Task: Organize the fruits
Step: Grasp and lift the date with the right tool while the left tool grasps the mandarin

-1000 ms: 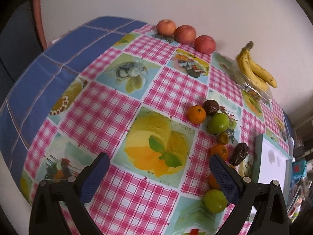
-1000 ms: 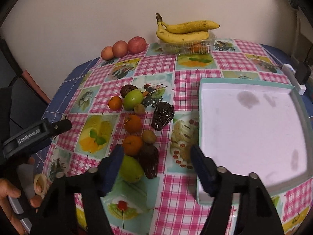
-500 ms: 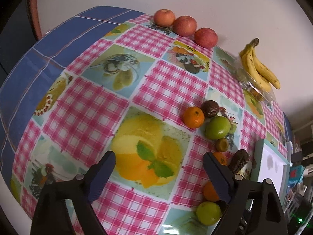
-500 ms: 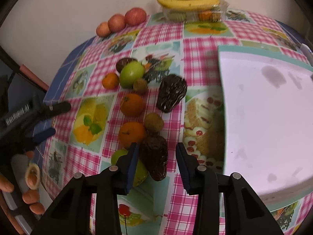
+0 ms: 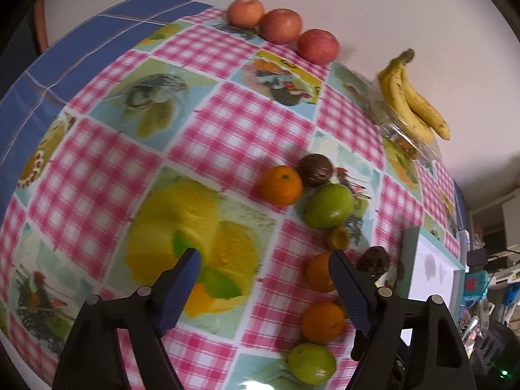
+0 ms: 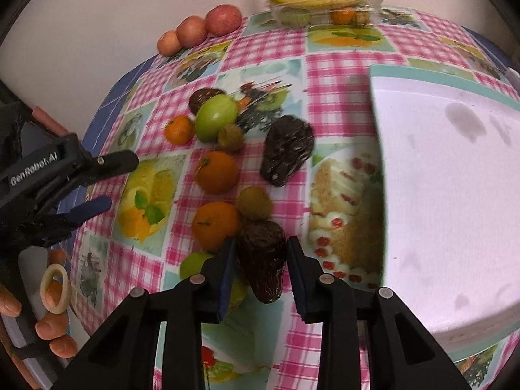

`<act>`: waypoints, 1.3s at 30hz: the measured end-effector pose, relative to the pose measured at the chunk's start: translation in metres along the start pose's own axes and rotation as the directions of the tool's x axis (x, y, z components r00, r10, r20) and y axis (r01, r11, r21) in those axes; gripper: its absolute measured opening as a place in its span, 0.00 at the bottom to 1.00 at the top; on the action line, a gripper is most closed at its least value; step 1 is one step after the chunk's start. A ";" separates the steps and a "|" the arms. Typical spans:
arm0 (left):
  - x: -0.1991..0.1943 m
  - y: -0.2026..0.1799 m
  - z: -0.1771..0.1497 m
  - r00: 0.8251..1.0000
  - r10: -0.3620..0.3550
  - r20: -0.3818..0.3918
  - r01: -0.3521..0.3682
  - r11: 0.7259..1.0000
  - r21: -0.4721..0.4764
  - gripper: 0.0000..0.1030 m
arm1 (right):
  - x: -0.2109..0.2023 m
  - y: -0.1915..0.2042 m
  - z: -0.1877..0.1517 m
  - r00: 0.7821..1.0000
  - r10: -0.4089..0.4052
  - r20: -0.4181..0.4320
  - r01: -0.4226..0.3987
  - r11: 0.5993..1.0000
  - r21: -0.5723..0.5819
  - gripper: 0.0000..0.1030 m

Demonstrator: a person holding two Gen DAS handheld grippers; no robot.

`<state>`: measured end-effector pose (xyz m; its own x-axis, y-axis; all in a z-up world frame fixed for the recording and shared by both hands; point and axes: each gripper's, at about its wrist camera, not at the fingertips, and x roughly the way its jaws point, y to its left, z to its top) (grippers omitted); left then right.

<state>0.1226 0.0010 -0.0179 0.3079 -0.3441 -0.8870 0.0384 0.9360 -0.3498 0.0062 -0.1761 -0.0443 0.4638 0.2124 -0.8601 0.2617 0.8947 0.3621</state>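
While both tongs hang over the checked tablecloth, details run so:
R gripper: narrow gap, pads either side of dark long fruit; can't tell if touching.
Dark fruit: near centre; long axis near-to-far, slim end toward camera.
Neighbours: orange touching on left, green fruit near-left, kiwi just beyond.
L gripper: wide apart, holding nothing, over lemon print.
Room: white tray on right, bare cloth strip between it and fruit.
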 end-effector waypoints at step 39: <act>-0.008 -0.076 -0.008 0.995 -0.092 0.021 0.090 0.991 0.099 0.35 | -0.084 -0.080 0.033 0.948 -0.231 0.218 0.210 0.971 0.115 0.31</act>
<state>0.1096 -0.0680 0.0135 0.3232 -0.4275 -0.8442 0.1603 0.9040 -0.3964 -0.0261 -0.2784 0.0106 0.5638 -0.0910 -0.8209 0.4489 0.8680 0.2121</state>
